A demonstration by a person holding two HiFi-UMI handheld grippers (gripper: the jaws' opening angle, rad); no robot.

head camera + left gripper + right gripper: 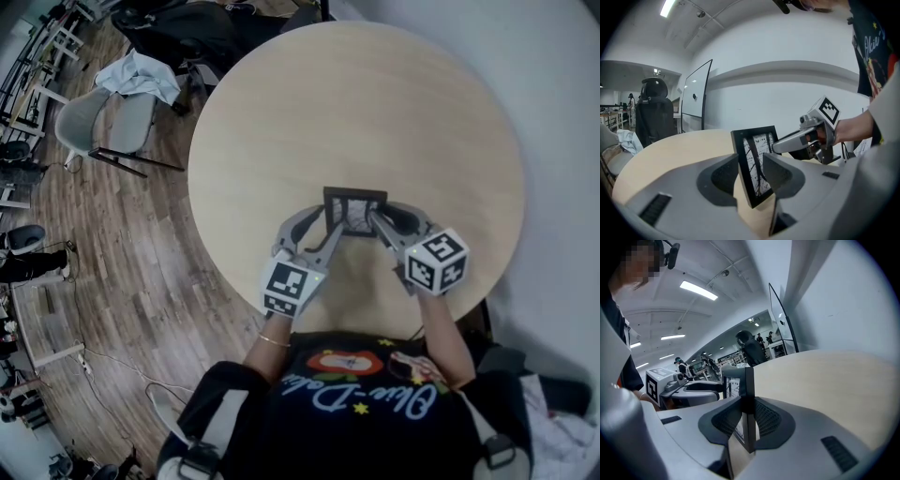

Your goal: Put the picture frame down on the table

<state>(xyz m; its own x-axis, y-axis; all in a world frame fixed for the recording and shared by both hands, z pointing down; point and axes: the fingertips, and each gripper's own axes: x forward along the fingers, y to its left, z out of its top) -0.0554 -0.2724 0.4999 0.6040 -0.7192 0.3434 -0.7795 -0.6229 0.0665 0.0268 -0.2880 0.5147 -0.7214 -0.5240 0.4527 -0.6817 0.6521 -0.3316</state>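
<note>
Left gripper [329,219] and right gripper [379,216] clamp the upright picture frame [354,198]

Black picture frame [354,210] — upright, perhaps aloft

Small black rectangular picture frame [354,208]: white print, black branching lines. Round wooden table [375,103] beneath frame: pale beige, plain. Left gripper [330,223], right gripper [377,220]: grey, black-and-white marker cubes.

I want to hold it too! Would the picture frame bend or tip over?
Probably stiff: the picture frame looks flat with the left claw and right claw pinching only its edges. It looks thin, so upright it could tip easily.
</note>
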